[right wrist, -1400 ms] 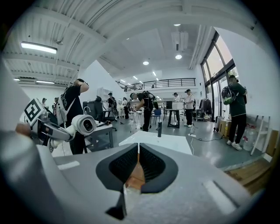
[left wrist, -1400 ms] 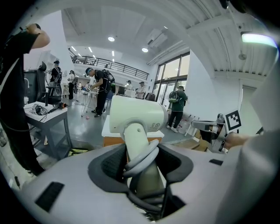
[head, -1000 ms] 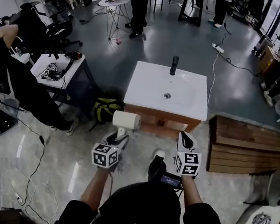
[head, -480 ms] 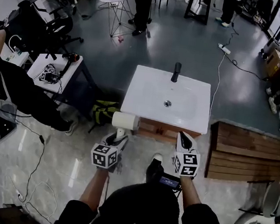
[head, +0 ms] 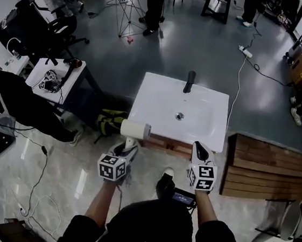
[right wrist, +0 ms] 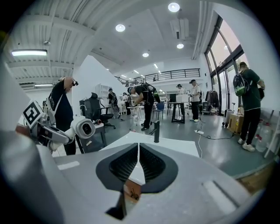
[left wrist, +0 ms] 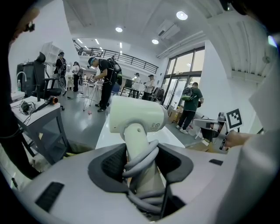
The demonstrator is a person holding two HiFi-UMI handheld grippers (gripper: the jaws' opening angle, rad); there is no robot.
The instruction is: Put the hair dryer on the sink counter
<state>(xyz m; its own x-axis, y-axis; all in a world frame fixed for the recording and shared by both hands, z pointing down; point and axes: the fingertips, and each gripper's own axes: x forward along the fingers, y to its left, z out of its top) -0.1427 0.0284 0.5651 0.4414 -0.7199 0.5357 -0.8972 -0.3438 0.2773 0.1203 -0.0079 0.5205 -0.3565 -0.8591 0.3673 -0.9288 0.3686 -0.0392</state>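
1. The hair dryer is off the counter, carried upright in the air. From the head view its pale barrel overlaps the near-left corner of the sink counter, at the front edge rather than over the top.
2. The left gripper has its jaws clamped on the dryer's handle. In the left gripper view the grey cord is coiled round that handle and pinched in with it.
3. The right gripper hangs before the counter's near-right corner. Its jaws are closed together with nothing between them.
4. Over the last second the counter has drawn slightly nearer the grippers in the head view. Both grippers keep the same pose relative to the body.
5. I judge that the person is still walking up to the counter. The set-down has not begun, so the dryer has yet to be carried forward over the top and lowered.
6. The basin sunk in the counter holds nothing but its drain. The black faucet stands at the counter's far edge, so the flat rim on the near-left is the closest bare spot.
7. Left of the counter, a small white table carries a tangle of cables.
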